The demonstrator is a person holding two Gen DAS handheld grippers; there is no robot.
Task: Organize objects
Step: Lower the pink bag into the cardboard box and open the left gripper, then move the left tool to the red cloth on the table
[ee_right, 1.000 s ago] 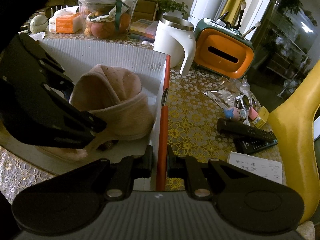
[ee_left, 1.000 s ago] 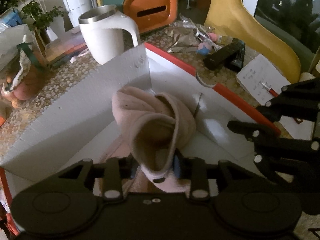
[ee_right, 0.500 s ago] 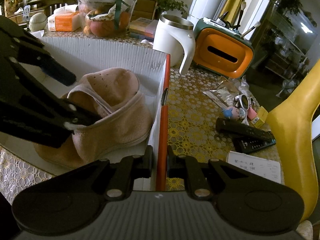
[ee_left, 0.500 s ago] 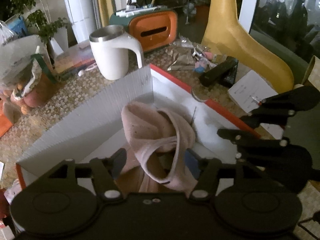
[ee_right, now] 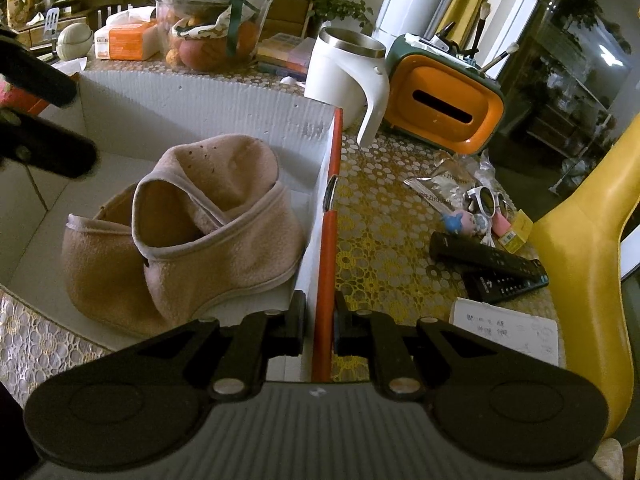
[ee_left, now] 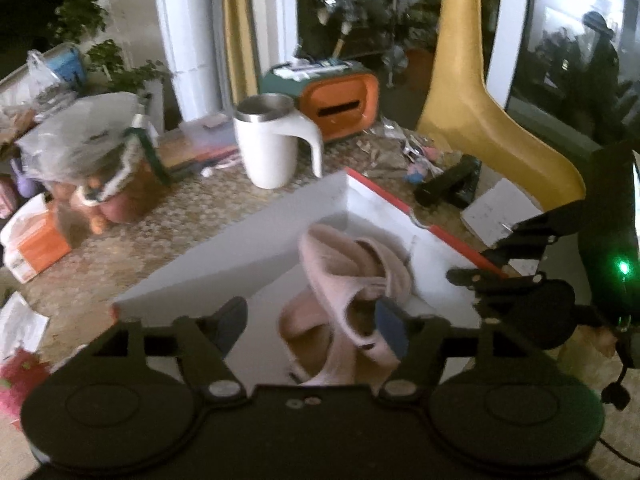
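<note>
Left claw (ee_left: 310, 326) is opening above the pink fleece slipper (ee_right: 184, 228), gripping nothing; right claw (ee_right: 318, 322) is clamped on the white cardboard box's orange-edged wall (ee_right: 326, 264), lower centre of frame.

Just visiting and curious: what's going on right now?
Left gripper opening above pink fleece hat, not gripping. Right gripper shut on white box wall. Hat lies inside box. Nothing blocking.

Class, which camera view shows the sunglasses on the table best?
The right wrist view: the white-framed sunglasses lie sharp beside the remotes. In the left wrist view that clutter is blurred, and no sunglasses can be made out.
</note>
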